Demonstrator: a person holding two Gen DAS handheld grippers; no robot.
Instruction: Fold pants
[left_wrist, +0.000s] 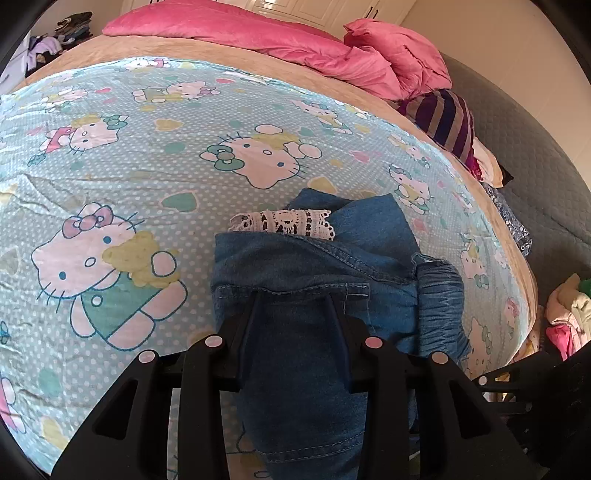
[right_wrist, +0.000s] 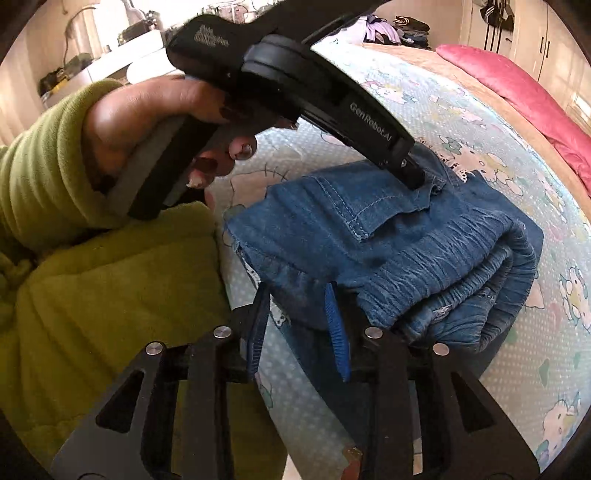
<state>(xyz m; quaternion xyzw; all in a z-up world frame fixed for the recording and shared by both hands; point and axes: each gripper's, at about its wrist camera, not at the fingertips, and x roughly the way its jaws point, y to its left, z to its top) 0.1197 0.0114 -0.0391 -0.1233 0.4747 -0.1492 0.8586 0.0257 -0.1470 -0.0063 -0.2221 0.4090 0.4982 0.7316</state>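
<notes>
We have the denim pants folded into a compact bundle on the bed (little left but letting go); the left gripper jaws clamp a fold, the right gripper jaws stand apart around an edge.

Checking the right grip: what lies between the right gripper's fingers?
A denim fold of the pants lies between the right gripper fingers, seen in the right wrist view.
</notes>
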